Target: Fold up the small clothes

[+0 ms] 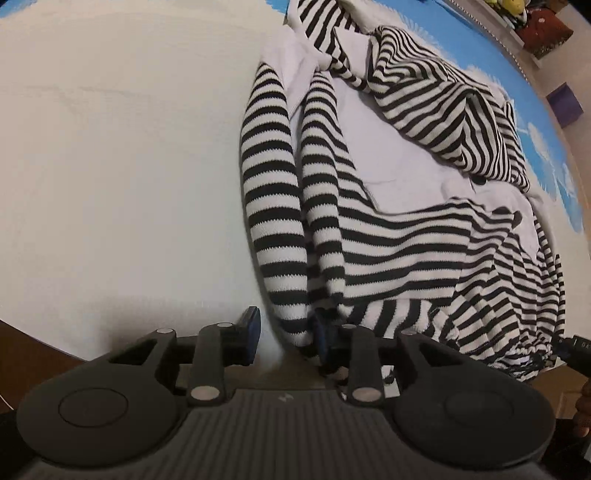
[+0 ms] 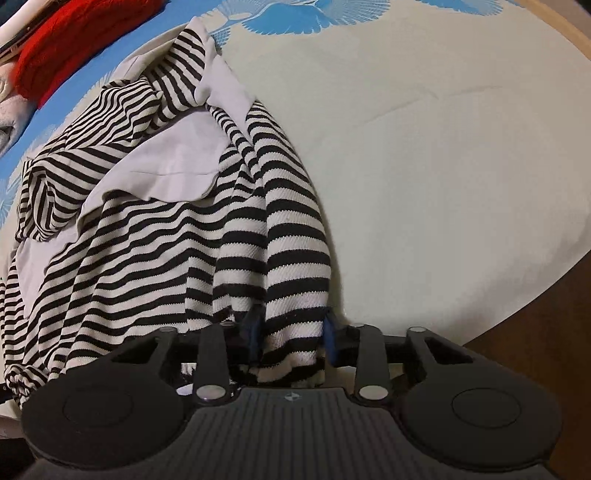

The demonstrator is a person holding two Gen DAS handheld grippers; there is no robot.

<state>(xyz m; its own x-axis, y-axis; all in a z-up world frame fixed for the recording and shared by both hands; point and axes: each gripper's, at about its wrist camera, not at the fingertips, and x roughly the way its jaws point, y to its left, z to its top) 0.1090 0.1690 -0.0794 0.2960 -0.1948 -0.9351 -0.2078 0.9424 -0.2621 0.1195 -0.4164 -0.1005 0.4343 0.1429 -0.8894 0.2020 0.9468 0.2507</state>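
Observation:
A black-and-white striped knit top (image 1: 388,240) with a plain white inner panel lies crumpled on the pale table cover (image 1: 110,147). Two striped sleeves (image 1: 266,177) run down toward my left gripper (image 1: 287,334). Its jaws stand apart around the end of one sleeve. The cloth leans on the right pad (image 1: 321,338), and a gap shows beside the left pad (image 1: 253,326). In the right wrist view the same top (image 2: 147,240) spreads to the left. My right gripper (image 2: 292,332) is shut on a bunched striped fold (image 2: 291,258), with both blue pads pressed against the fabric.
The cover carries blue bird prints (image 2: 295,14) along its far side. A red knit item (image 2: 74,33) lies at the back left and a purple box (image 1: 565,103) stands beyond the table. The brown table edge (image 2: 535,332) runs close on the near right.

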